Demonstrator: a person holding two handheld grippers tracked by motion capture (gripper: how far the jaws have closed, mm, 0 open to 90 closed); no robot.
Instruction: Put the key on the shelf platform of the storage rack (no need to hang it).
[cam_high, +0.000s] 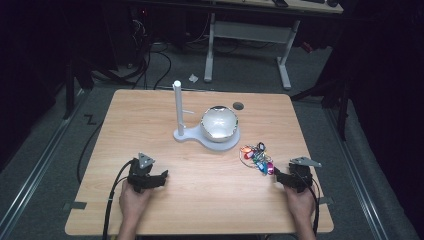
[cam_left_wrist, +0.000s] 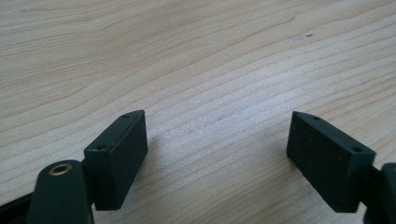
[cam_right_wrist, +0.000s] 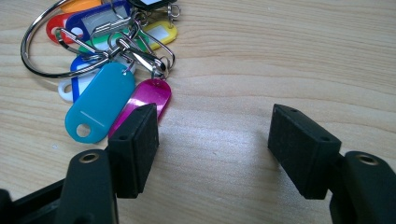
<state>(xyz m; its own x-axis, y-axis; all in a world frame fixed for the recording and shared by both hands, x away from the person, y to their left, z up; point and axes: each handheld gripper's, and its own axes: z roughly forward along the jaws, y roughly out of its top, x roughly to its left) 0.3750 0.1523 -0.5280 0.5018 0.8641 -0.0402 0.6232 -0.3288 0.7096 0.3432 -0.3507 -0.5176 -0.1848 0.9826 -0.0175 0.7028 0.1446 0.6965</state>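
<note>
- The desk (cam_high: 200, 200) is lit brightly from above; the room around it falls to near black.
- Glare whitens the round dome (cam_high: 219, 122).
- Both gripper views are sharp and evenly lit, with soft shadows under the jaws.
- The high view is slightly soft.

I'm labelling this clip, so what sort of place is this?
Probably a lab or workshop recording bench: a light wooden table on grey carpet, tangled black cables behind it, a white-legged desk frame beyond, and dark surroundings.
</note>
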